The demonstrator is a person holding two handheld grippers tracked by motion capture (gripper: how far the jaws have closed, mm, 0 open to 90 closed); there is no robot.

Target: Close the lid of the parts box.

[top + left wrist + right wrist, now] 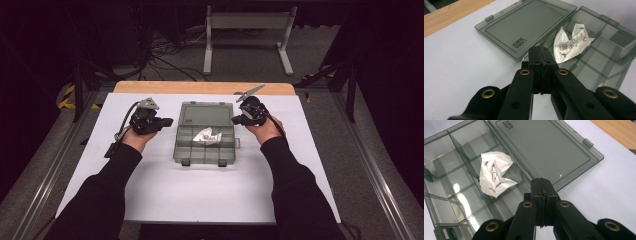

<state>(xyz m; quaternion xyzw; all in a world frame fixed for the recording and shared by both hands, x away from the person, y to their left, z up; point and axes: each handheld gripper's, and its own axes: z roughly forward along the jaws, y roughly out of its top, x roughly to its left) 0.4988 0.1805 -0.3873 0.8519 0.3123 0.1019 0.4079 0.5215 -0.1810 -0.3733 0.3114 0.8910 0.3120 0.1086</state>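
Organizer box (205, 145) lies open near the middle of the bench (165, 200), somewhat toward the far edge. It is smoky clear plastic with divided compartments. Its lid (206, 113) is folded back flat on the bench surface toward the far edge, lettering visible on it in both tool views.

Crumpled white packet (207, 135) sits inside the box, in a compartment of the row next to the hinge, about midway along that row. It has small print on it; I cannot read it.

My left tool (168, 121) is on the left side of the box, close to the hinge end, tips pointing at the box. Jaws are pressed together with nothing between them, as seen in the left tool view (541, 53).

My right tool (235, 120) is on the right side of the box, opposite the left one, tips toward the lid corner. Jaws likewise closed and empty (541, 184).

Neither tool touches the box or the packet.
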